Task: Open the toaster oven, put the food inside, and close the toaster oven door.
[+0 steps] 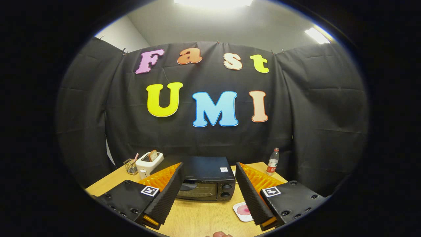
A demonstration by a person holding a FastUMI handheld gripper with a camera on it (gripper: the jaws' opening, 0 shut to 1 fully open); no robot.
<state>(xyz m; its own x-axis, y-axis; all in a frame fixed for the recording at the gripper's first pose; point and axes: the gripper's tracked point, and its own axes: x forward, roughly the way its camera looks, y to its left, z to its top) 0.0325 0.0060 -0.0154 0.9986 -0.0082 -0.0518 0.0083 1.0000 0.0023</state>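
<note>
A black toaster oven (206, 179) stands on the wooden table (197, 217) just beyond my fingers, its glass door shut and two knobs on its right side. My gripper (207, 210) is open, its fingers spread wide on either side of the oven front, with nothing between them. A small white plate with a pink piece of food (242, 210) lies on the table in front of the oven's right corner, partly hidden behind my right finger (253, 197).
A white pop-up toaster (149, 163) with a slice of bread stands at the back left, next to a wire holder (131, 166) with a pink item. A plastic bottle (272, 161) stands at the back right near the table edge. A fingertip (219, 234) shows at the near edge.
</note>
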